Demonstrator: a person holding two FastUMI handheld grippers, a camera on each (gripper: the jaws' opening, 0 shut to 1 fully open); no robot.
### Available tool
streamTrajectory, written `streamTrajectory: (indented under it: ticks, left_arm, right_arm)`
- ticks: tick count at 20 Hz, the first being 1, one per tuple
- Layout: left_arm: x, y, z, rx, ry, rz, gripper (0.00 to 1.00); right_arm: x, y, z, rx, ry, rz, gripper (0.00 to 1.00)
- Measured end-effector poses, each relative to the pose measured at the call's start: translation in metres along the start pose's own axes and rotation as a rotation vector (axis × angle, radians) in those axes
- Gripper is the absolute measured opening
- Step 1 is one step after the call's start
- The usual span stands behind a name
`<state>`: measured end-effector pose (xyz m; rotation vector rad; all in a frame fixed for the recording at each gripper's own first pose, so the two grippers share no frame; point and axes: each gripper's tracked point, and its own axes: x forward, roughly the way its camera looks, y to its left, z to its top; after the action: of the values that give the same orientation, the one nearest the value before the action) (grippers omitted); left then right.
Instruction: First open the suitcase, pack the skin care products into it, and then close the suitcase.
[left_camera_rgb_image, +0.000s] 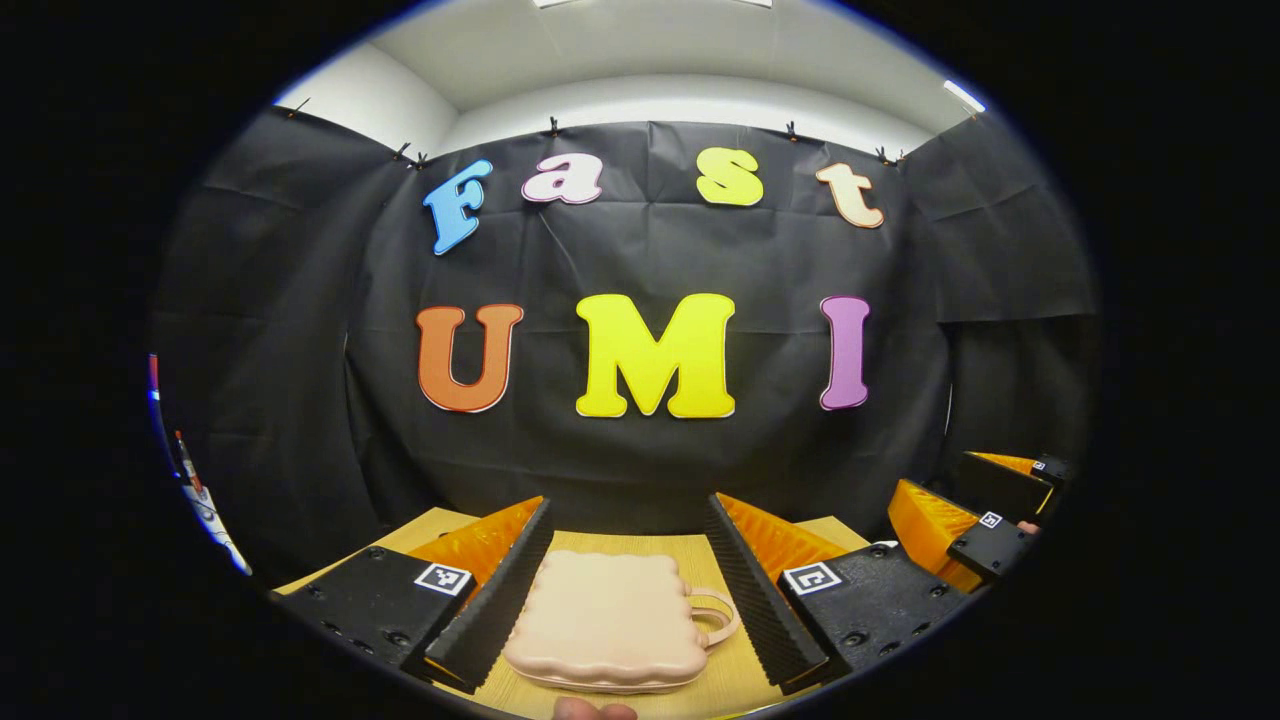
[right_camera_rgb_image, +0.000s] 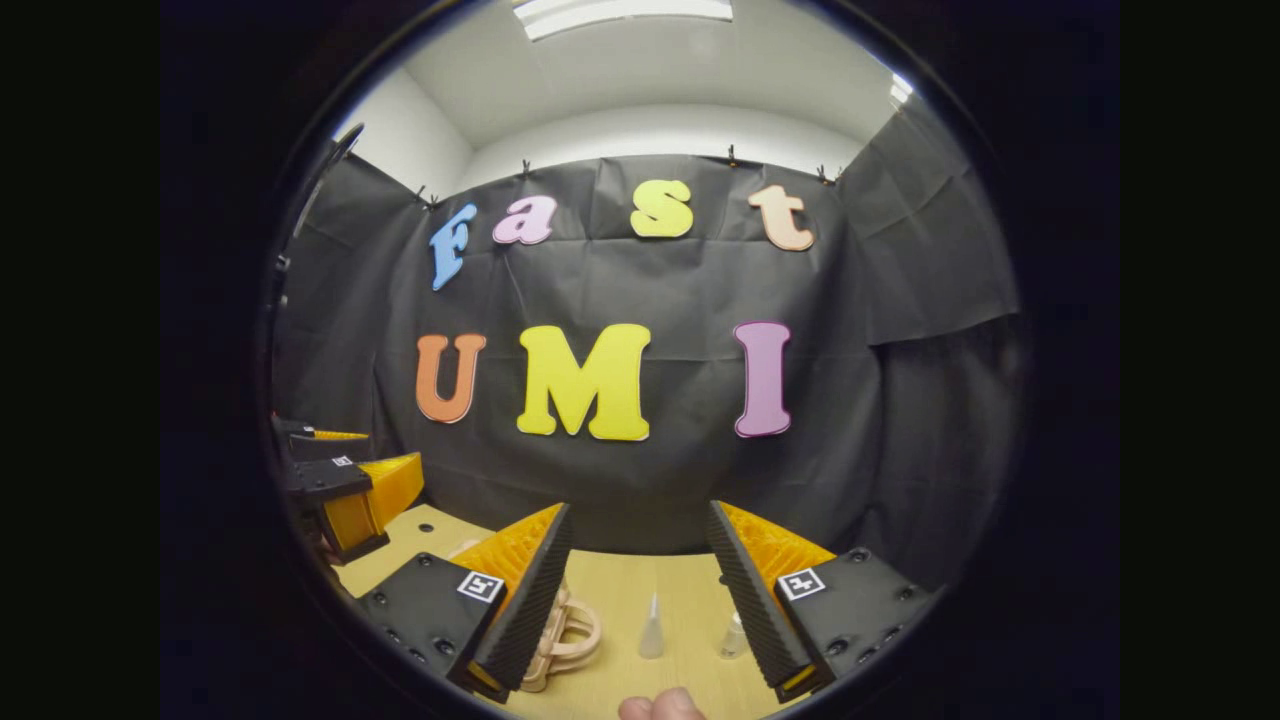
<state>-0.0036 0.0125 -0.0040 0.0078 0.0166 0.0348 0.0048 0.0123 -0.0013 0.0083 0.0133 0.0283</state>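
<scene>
Left gripper: fingers spread wide, holding nothing, hovering over the desk. Closed pink suitcase lies flat at bottom centre of the left gripper view, straight ahead between the two fingers, not touched by either. Its handle sticks out toward frame right. Long axis looks roughly across the frame, hard to be sure with fisheye warp. Lid is down; the seam runs along the near edge, low in frame.

Right gripper: fingers also wide apart, empty. In the right gripper view the suitcase sits at lower left, mostly hidden behind the left-hand finger, only handle loops poking out. Two small clear skin care bottles stand on the desk ahead: a pointed-tip bottle in the gap between the fingers, a second bottle just beside the right-hand finger, partly cut by it.

Judgement: left gripper is nearer and lined up on the suitcase, so opening likely falls to it; right is better placed for the bottles.

Other gripper shows at the right edge of the left gripper view. Latch or zipper type can't be made out. Fingertip of a hand at bottom edge.
</scene>
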Motion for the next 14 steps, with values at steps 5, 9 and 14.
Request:
streamTrajectory:
  ticks: [5, 9, 14]
  left_arm:
    - [0.000, -0.005, -0.003, -0.004, 0.003, -0.003, 0.97]
    - [0.001, -0.031, -0.004, -0.014, -0.005, -0.069, 1.00]
    - [0.011, -0.046, -0.036, 0.051, 0.044, -0.067, 0.97]
  right_arm:
    - [0.000, -0.003, 0.001, -0.006, -0.001, 0.009, 0.80]
    - [0.000, -0.017, -0.001, -0.003, 0.000, 0.006, 0.80]
    - [0.003, -0.045, -0.021, -0.028, 0.042, -0.022, 0.80]
